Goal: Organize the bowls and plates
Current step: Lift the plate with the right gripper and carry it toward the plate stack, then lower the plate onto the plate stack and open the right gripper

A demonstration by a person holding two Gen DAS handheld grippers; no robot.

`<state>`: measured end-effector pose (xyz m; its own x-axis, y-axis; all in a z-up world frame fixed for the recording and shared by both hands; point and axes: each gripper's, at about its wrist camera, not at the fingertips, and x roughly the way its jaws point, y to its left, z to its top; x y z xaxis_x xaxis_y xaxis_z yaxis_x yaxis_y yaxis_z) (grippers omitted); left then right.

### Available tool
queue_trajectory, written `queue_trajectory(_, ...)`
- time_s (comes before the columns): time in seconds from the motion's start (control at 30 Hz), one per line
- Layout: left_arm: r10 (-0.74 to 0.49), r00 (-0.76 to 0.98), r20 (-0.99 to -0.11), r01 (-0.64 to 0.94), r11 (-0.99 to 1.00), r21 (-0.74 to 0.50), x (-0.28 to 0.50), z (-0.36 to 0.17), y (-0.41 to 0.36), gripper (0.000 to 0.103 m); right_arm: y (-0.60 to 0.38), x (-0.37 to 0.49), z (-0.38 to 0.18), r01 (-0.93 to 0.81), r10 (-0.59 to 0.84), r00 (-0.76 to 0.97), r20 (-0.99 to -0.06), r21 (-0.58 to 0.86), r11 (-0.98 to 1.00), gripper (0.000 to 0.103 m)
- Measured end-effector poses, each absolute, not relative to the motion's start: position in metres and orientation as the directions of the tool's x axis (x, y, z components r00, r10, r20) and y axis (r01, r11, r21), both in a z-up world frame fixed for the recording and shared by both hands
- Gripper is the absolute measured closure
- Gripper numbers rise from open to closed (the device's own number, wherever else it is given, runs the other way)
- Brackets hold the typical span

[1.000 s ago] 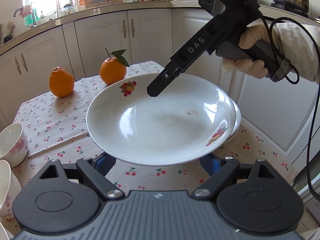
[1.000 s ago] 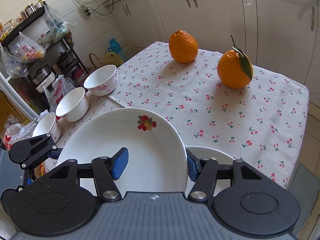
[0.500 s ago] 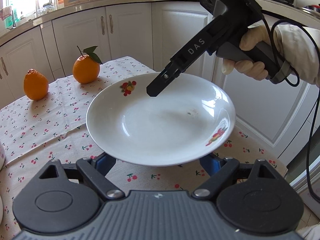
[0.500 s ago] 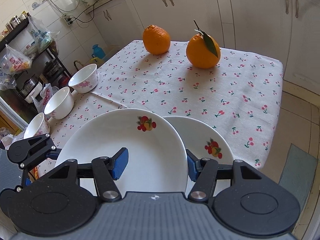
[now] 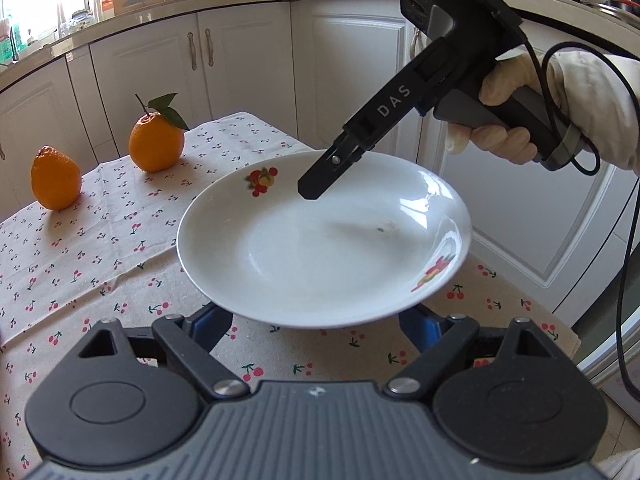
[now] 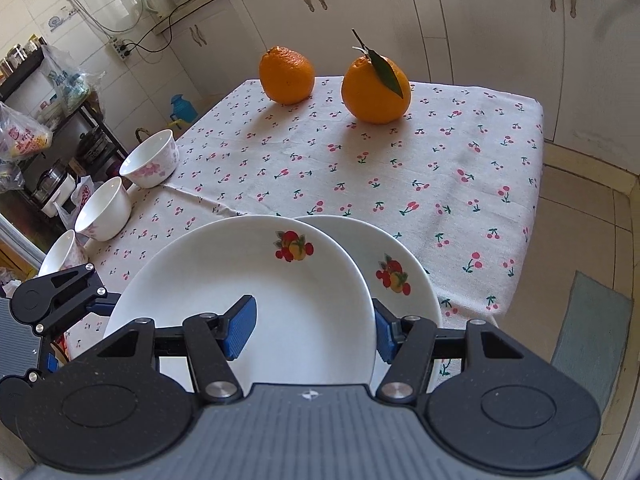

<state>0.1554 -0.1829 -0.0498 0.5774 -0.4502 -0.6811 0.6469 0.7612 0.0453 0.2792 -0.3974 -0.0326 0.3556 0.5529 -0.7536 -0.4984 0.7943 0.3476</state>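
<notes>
A white plate with fruit prints (image 5: pixel 320 248) is held above the table, also in the right wrist view (image 6: pixel 248 292). My right gripper (image 6: pixel 312 332) is shut on its rim; one finger (image 5: pixel 324 178) lies over the plate's inside. My left gripper (image 5: pixel 320 320) is open, its blue pads under the plate's near edge, apart from it. A second matching plate (image 6: pixel 404 276) lies on the table, partly under the held one. Three white bowls with pink flowers (image 6: pixel 150 160) (image 6: pixel 104 210) (image 6: pixel 62 250) stand at the table's left edge.
Two oranges (image 6: pixel 286 74) (image 6: pixel 376 88) stand at the far side of the cherry-print tablecloth (image 6: pixel 460 168). White kitchen cabinets (image 5: pixel 248 64) surround the table. A rack with bags and pots (image 6: pixel 36 132) stands at the left. The table's right edge drops to a tiled floor (image 6: pixel 580 220).
Both grippers and the held plate have shifted right over the table. The second plate has come further out from under the held one. The oranges have shifted in both views.
</notes>
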Motion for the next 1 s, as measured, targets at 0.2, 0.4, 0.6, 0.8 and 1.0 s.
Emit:
queue_trajectory(0.2,-0.455,0.567,-0.686,0.656,0.754,0.042,0.159,-0.05,-0.185,0.013,-0.4,0.279,-0.038,-0.489,0.541,0.352,-0.764,0.342,0.802,0.037)
queue_trajectory(0.4,-0.452,0.568,-0.688,0.657,0.752,0.049,0.164,-0.052,-0.186,0.013,-0.407,0.277,-0.039,-0.475,0.524,0.357,-0.773,0.332,0.815,0.037)
queue_trajectory(0.6,-0.461,0.558,-0.69,0.662,0.748,0.036,0.167,-0.054,-0.187,0.013,-0.411,0.273,-0.036,-0.468,0.501,0.367,-0.784,0.31,0.827,0.037)
queue_trajectory(0.8,-0.477,0.55,-0.685,0.668,0.744,0.018,0.17,-0.056,-0.186,0.012,-0.416,0.267,-0.032,-0.455,0.486,0.377,-0.789,0.299,0.839,0.036)
queue_trajectory(1.0,-0.481,0.549,-0.683,0.666,0.746,0.01,0.171,-0.056,-0.185,0.012,-0.416,0.26,-0.027,-0.445,0.467,0.391,-0.793,0.281,0.85,0.032)
